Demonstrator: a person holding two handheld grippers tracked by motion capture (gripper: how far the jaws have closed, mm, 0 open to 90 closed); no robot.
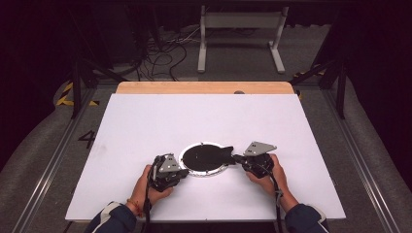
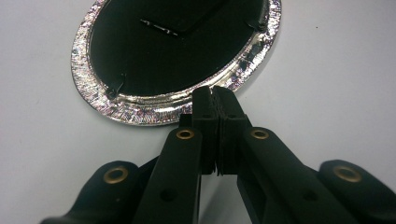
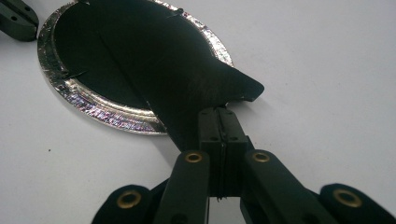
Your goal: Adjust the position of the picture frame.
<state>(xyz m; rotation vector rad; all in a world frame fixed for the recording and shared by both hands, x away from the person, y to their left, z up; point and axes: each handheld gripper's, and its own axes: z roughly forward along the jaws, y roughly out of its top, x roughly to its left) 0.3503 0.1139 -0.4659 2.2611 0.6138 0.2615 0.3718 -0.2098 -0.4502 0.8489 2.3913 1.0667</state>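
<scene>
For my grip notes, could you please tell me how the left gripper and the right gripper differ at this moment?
The left gripper meets the foil dish at its silver rim, while the right gripper is shut on the black flap jutting past that rim. The left approaches from the dish's left, the right from its right. Both have closed jaws.

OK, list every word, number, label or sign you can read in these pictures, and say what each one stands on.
"4": a dark numeral on the grey floor left of the white table, seen in the high view.
Yellow and black hazard stripes, no wording: on the floor at the table's far left corner.
No text can be read on the foil dish, its black lid or either gripper.
</scene>
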